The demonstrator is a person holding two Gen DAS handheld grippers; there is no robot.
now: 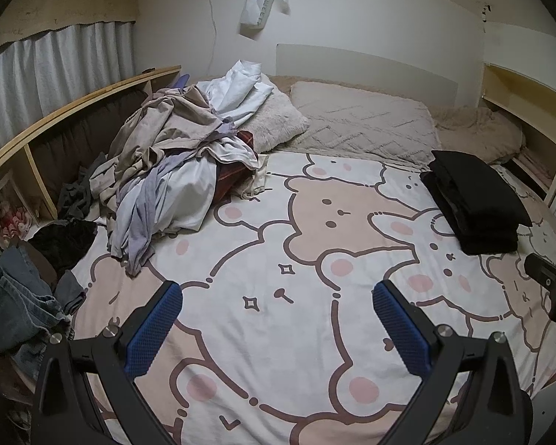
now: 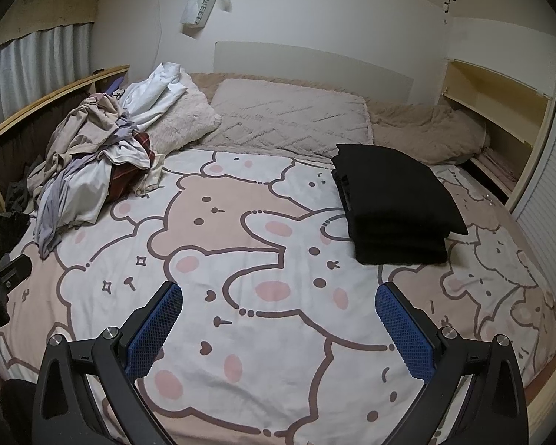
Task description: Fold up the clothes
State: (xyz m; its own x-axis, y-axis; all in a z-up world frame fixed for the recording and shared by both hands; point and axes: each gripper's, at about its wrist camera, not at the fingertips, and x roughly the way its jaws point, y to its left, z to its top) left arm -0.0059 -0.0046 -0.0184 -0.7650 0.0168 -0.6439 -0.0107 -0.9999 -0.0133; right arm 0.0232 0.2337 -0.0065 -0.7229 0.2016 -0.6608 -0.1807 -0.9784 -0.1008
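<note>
A heap of unfolded clothes point(image 1: 174, 163) in white, beige, lilac and red plaid lies at the bed's far left; the right wrist view shows the same heap point(image 2: 89, 159). A stack of folded black garments point(image 1: 474, 204) sits on the right side of the bed point(image 2: 396, 204). My left gripper point(image 1: 278, 296) hovers open above the cartoon bedspread point(image 1: 278, 333), holding nothing. Over the bedspread point(image 2: 278, 352) my right gripper point(image 2: 278, 296) is also open and empty, and the black stack lies ahead of it to the right. Both are well short of the heap.
Jeans point(image 1: 15, 304) and dark garments point(image 1: 66, 241) lie at the bed's left edge beside a wooden shelf point(image 1: 55, 118). Pillows point(image 1: 359, 122) line the headboard. The other gripper's body shows at the right edge point(image 1: 552, 289). A louvred door point(image 2: 545, 200) stands on the right.
</note>
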